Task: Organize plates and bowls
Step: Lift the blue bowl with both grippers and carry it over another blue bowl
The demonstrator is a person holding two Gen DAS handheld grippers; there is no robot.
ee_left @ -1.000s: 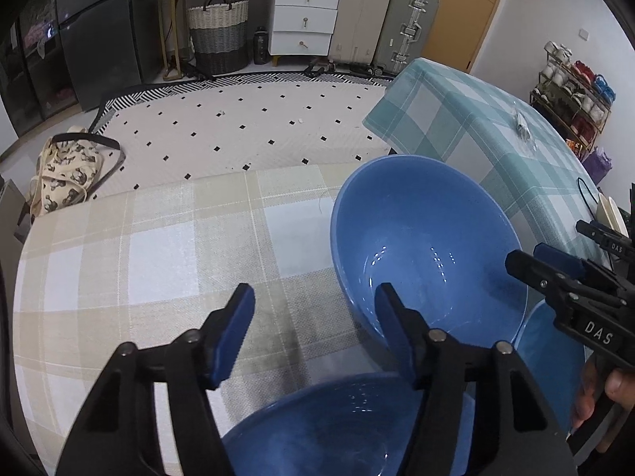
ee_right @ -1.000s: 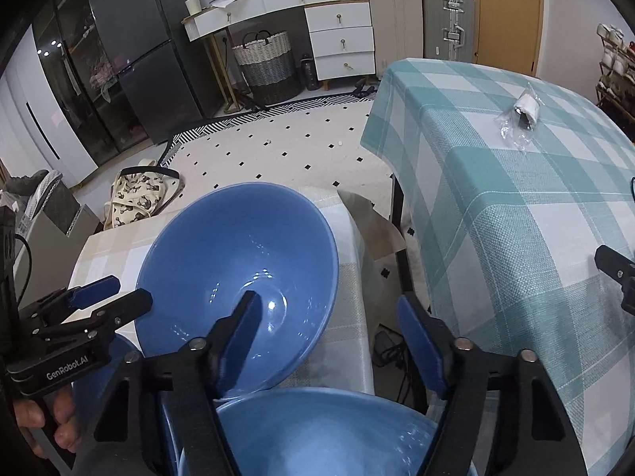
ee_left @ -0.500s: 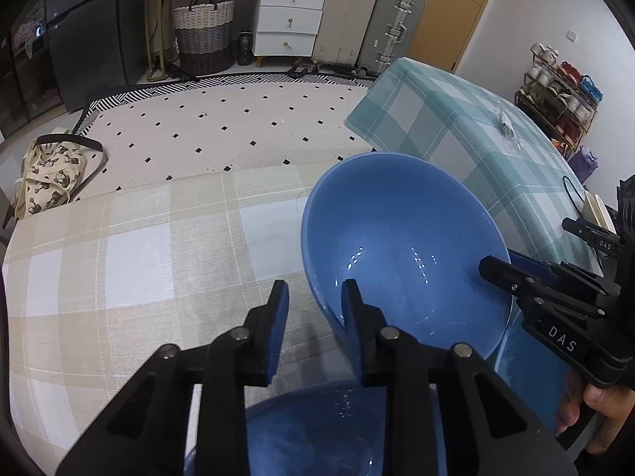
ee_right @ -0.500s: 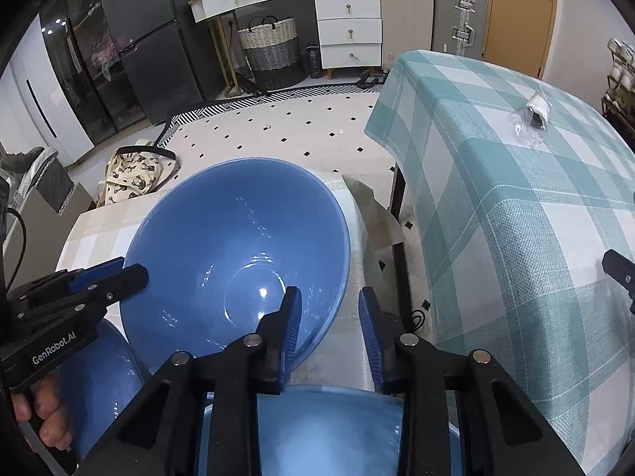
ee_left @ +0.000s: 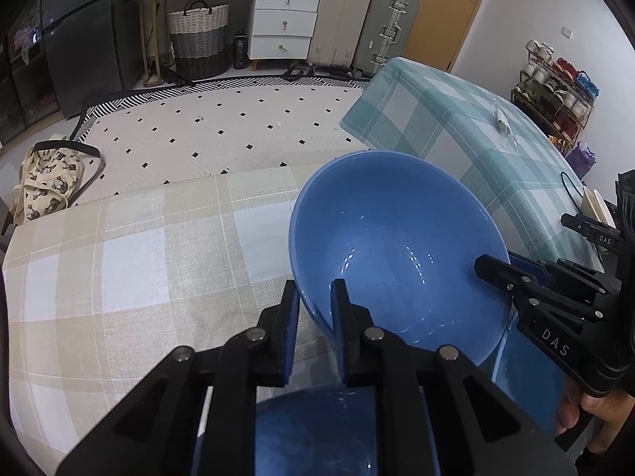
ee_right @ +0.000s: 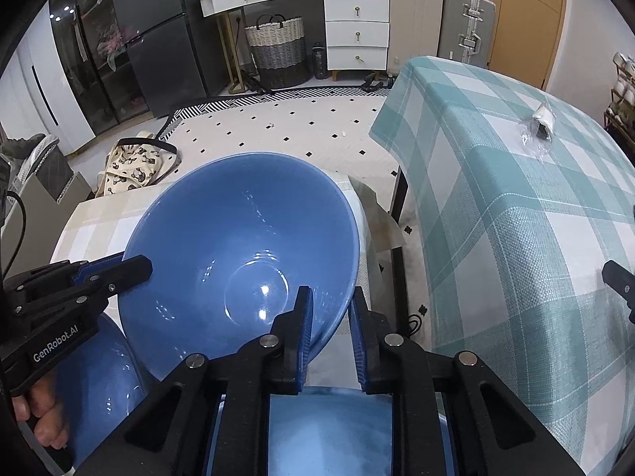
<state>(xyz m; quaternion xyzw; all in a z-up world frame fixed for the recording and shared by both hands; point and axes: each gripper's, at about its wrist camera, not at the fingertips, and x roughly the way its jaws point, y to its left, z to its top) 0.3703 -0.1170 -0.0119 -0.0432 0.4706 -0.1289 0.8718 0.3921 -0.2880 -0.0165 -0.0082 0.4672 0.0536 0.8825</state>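
A large blue bowl [ee_left: 397,238] sits over the beige checked table [ee_left: 119,258], gripped at both sides. My left gripper [ee_left: 313,293] is closing on its near-left rim, pads pressing on the wall. At the opposite edge my right gripper [ee_right: 331,297] is closing on the rim [ee_right: 337,309] in the same way. The large bowl [ee_right: 238,238] fills the middle of the right wrist view, where the left gripper [ee_right: 139,267] also shows. Two more blue bowls lie closer to me, one [ee_left: 317,428] under the left gripper and one [ee_right: 329,428] under the right.
A table with a teal checked cloth [ee_right: 516,218] stands to the right across a narrow gap, with a small plastic-wrapped item [ee_right: 539,123] on it. A printed tote bag [ee_left: 43,182] lies on the floor beyond the beige table. Drawers, a basket and suitcases line the far wall.
Both grippers went from wide open to closed on the large bowl's rim, left on one side and right on the other. The bowl has hardly moved.
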